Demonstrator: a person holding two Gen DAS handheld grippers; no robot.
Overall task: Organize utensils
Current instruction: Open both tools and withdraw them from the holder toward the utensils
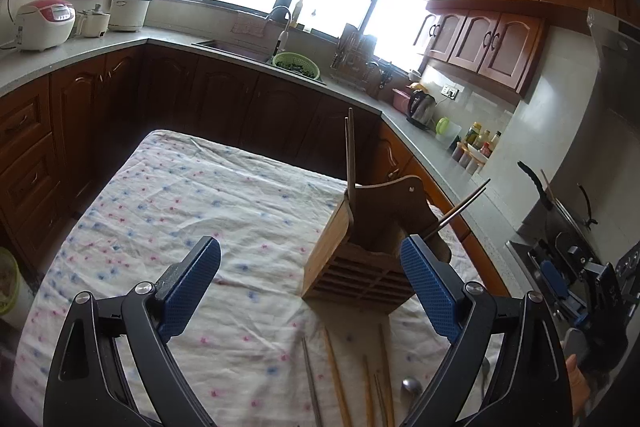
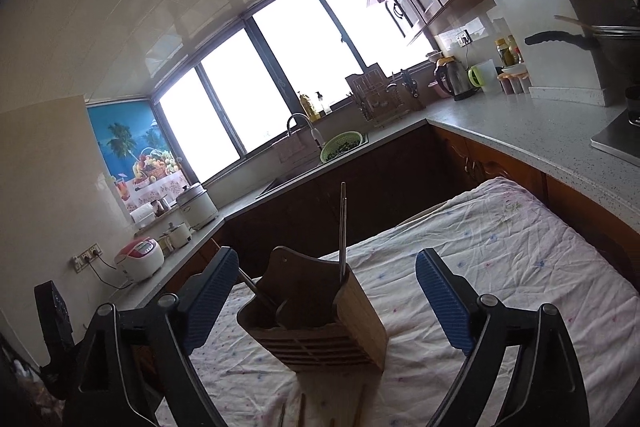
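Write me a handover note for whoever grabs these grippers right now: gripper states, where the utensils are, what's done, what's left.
Left gripper: open, empty. Right gripper: open, empty.
Wooden utensil holder stands on the floral tablecloth, ahead of both grippers.
Done: two pairs of chopsticks in the holder, one upright, one leaning.
Left: loose chopsticks and a spoon lying on the cloth near the grippers.

A utensil holder (image 1: pixel 360 259) stands on the cloth-covered surface (image 1: pixel 180 195). Two chopsticks (image 1: pixel 351 151) stand upright in it, and two more (image 1: pixel 460 209) lean out sideways. Nearer the cameras, loose chopsticks (image 1: pixel 338 379) and a spoon (image 1: pixel 412 389) lie on the cloth.
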